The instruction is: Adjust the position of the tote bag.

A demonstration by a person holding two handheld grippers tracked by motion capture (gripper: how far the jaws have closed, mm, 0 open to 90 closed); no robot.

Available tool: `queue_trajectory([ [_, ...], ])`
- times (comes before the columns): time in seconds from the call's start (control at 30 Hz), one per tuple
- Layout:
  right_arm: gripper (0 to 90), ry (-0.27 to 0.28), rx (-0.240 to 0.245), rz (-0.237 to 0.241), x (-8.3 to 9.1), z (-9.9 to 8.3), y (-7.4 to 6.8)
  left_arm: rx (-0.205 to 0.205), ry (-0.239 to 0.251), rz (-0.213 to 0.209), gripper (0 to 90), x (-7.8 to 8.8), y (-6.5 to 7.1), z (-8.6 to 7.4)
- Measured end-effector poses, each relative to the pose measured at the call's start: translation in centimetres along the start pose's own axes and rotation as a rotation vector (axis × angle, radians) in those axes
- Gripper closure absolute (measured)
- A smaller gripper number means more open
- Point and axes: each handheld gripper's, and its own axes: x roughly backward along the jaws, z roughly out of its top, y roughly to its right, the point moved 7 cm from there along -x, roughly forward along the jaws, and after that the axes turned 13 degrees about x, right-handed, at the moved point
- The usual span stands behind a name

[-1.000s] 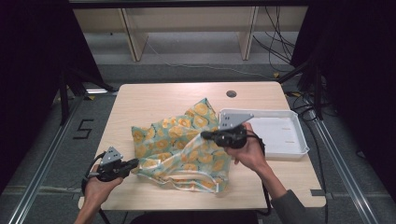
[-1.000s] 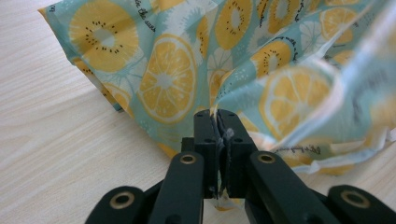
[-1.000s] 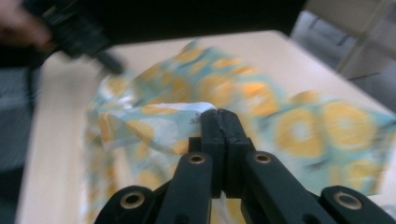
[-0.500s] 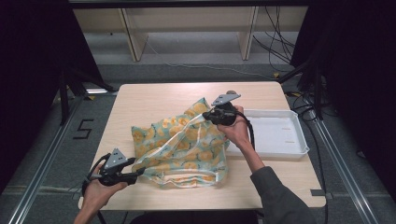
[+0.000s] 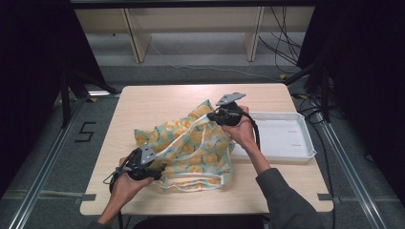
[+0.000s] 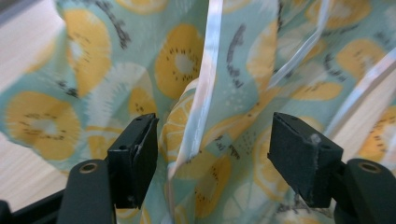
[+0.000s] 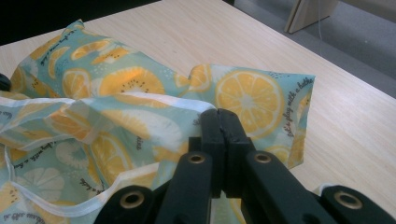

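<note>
The bag (image 5: 191, 152) is soft, thin cloth with a fruit print, and it looks crumpled and a little shiny, with a smooth, glossy white ribbon edge (image 6: 205, 84). The table (image 5: 157, 102) is pale wood with fine lines in it, smooth and matt, and the tray (image 5: 286, 138) looks like smooth white plastic. The left gripper (image 6: 212, 161) and the right gripper (image 7: 222, 122) look like hard black plastic, matt and a bit scuffed, with small shiny metal rings near the bottom.
</note>
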Motion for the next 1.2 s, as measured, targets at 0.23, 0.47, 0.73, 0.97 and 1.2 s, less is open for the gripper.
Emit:
queue_trajectory([
  [0.23, 90.0, -0.036, 0.005, 0.01, -0.4, -0.3, -0.1, -0.033, -0.052, -0.06, 60.5, -1.8, 1.4, 0.0],
  [0.47, 53.3, -0.17, 0.14, -0.111, 0.2, -0.9, -0.7, -0.01, 0.02, -0.122, 89.7, 0.1, 1.1, 2.6],
  [0.73, 42.6, -0.063, 0.161, -0.018, 6.0, 0.2, -4.9, 0.094, 0.086, -0.178, 89.7, 1.9, -1.8, 6.2],
  [0.97, 32.8, -0.075, 0.225, 0.115, 5.8, -2.2, -10.7, 0.174, 0.123, -0.223, 89.7, 2.4, -2.3, 7.8],
  [1.2, 23.3, -0.136, 0.284, 0.039, 2.6, -4.3, -10.5, 0.24, 0.181, -0.263, 89.6, 3.5, -3.1, 9.6],
])
